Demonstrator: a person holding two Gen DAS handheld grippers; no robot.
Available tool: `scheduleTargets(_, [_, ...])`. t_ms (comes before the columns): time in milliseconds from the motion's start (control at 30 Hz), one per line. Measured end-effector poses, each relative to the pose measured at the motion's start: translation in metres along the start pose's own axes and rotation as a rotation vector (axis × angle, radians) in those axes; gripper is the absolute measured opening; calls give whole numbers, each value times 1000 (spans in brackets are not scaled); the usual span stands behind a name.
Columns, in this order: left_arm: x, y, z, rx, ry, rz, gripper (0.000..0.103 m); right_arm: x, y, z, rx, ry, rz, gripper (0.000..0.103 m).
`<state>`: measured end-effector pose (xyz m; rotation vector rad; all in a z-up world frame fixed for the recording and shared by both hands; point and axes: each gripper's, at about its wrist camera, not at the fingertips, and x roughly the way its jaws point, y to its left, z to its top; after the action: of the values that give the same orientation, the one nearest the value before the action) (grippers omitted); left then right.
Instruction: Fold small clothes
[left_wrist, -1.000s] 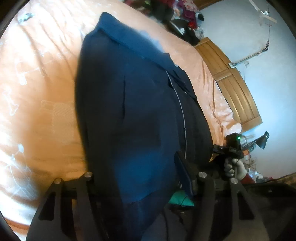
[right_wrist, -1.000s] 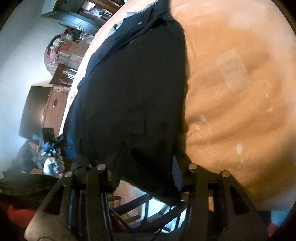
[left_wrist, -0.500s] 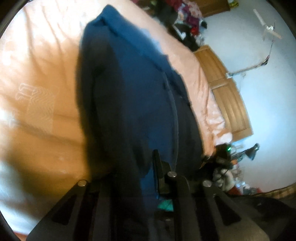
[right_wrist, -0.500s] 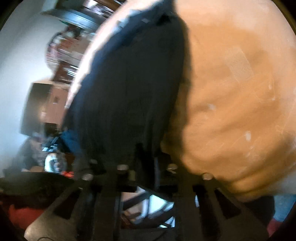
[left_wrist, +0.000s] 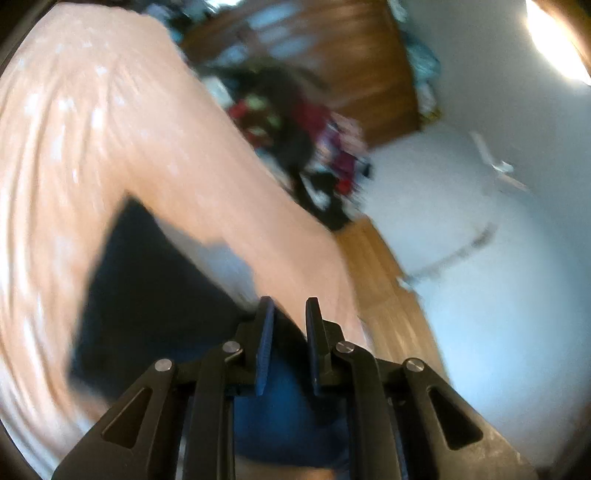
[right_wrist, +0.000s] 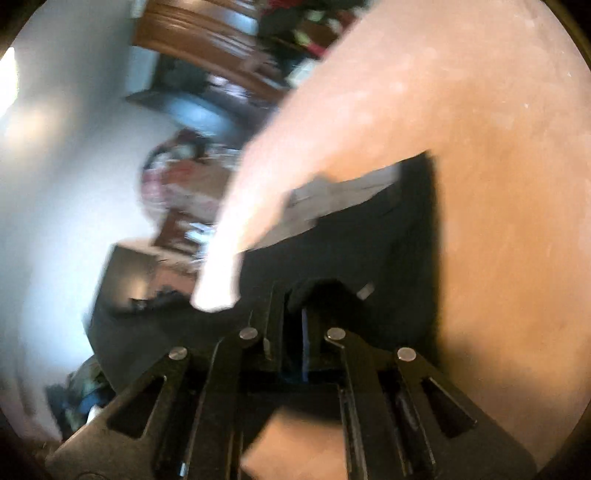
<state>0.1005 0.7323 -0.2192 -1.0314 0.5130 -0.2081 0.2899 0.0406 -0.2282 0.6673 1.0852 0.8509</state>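
Left wrist view: heavy motion blur. The left hand-held gripper (left_wrist: 288, 310) has its jaws narrow, with blue cloth of the dark garment (left_wrist: 155, 295) between the pads, so it looks clamped on the fabric. The garment spreads left of the gripper across the peach bed sheet (left_wrist: 92, 129), a pale lining strip along its upper edge. Past the bed, up-right of the garment, sits a clutter pile (left_wrist: 295, 133) and a wooden wardrobe (left_wrist: 332, 55).

Right wrist view: also blurred. The right hand-held gripper (right_wrist: 293, 299) is nearly closed, jaws pinching a dark fold of the dark garment (right_wrist: 369, 251), which runs up and right from the gripper over the bed sheet (right_wrist: 480, 110). The pale lining shows at the garment's far edge. A dark cabinet (right_wrist: 125, 273) stands left of the garment, off the bed.

Risks, as a judgement: both grips hold thin edges only, so a fast swing could pull cloth out of one gripper and skew the fold. Uneven pull between the two sides would leave the hem misaligned with the collar end. Dragging could bunch the sheet under the garment.
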Motion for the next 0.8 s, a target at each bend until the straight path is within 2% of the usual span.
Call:
scheduleTargets(33, [18,15,13,-9,-8,48,14,16,-19,13,27,24,-38,9])
scheduleTargets(67, [38,32,21,-3,-3,145,18,31,-36,20,46,50,-93,10])
scheduleTargets(100, [58,49,23,-17,14,221,26,47,-52,22,49,82,-161,11])
scheduleTargets(133, [82,75,23,-50,64,282,28,57,-63,21,50,106,-203,14])
scheduleTargets(200, [112,104,12,-66,130,391,28,73,-80,15,46,131,-220,15])
scheduleTargets(233, [123,114,6,-67,149,406,28,73,-82,13,42,119,-206,15])
scheduleTargets(300, [128,112,0,-32,132,383,29,71,-79,12,3,107,-197,15])
scheduleTargets(367, [128,107,-3,-14,135,354,36,68,-76,10,-41,111,-215,15])
scheduleTargets(433, [127,103,-6,0,148,352,37,70,-68,12,-64,114,-234,15])
scheduleTargets(533, [118,89,-13,55,172,354,38,58,-58,12,-99,65,-235,21])
scheduleTargets(633, [105,71,-15,153,186,376,48,58,-53,8,-117,42,-251,33])
scheduleTargets(667, [100,63,-15,192,187,390,55,57,-55,9,-114,46,-245,35])
scheduleTargets(700, [92,59,-13,222,183,398,63,59,-55,11,-110,48,-238,36])
scheduleTargets(800, [77,46,-10,299,181,385,73,65,-56,18,-93,45,-229,37])
